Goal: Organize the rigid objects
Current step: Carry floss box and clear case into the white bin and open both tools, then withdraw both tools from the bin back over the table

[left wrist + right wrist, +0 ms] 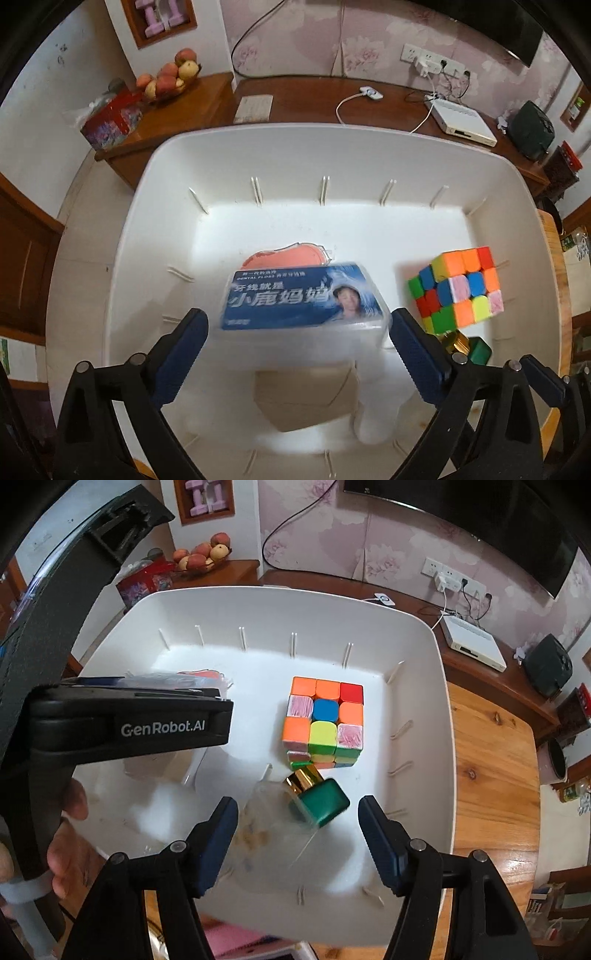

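Note:
A clear plastic box with a blue dental-floss label [303, 299] hangs blurred inside the white bin [369, 147], between the fingers of my left gripper [299, 325]. Both pads stand slightly off its sides, so the gripper is open. A glass bottle with a green cap and gold collar [319, 799], also blurred, lies tilted between the fingers of my right gripper [297, 806], which is open with gaps on both sides. A scrambled colour cube [323, 720] sits on the bin floor just beyond the bottle. A pink flat item [284, 256] lies behind the floss box.
A tan carton [306, 398] and a white object [376, 406] lie low in the bin under my left gripper. The bin [424, 657] stands on a wooden table [491, 760]. Behind it are a dark cabinet with a fruit bowl [170, 79], a red tin [110, 122] and a white router [461, 118].

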A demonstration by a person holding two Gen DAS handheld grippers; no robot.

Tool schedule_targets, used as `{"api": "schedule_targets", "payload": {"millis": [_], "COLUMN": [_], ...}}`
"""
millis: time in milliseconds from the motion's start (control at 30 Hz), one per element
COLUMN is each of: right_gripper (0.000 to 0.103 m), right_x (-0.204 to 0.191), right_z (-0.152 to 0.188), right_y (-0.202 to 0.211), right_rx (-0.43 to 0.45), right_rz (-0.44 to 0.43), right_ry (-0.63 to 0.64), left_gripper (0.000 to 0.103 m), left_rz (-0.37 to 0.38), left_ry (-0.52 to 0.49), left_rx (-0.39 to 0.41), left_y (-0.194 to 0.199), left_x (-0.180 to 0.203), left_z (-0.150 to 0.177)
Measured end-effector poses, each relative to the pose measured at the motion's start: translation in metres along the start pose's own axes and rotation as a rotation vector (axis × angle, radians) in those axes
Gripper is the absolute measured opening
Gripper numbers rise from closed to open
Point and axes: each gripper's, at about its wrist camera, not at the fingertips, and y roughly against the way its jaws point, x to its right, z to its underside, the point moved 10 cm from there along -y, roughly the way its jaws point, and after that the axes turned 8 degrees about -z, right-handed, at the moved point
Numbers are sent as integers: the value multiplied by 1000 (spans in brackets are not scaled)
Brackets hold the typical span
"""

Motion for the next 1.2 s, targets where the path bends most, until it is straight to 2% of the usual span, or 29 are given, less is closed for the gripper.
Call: {"api": "schedule_targets", "payload": {"millis": [333,533,767,833,933,1033,1200], "right_gripper": [68,68,69,70,77,77,77], "right_x": [-8,-14,-23,-24,-26,-28,-32], "right_z": [15,21,34,38,46,56,75], "right_y": [53,100,165,181,206,227,244], "right_rx": [80,148,240,266,312,349,378], "right_rz": [-22,-20,-16,-11,-7,-9,-35], "right_ry": [2,2,19,26,38,47,45], "left_gripper": [102,102,102,102,102,102,102], "left_rz": [3,-17,0,23,47,55,114], "left_ry": [-44,-92,-95,-96,-113,-142,-176], "left_rx": [154,256,329,340,365,397,405], "left_y": [73,130,193,210,235,255,272], "left_x": [-8,-12,-19,-20,-19,-15,-8], "left_z": [-3,3,11,19,33,51,83]}}
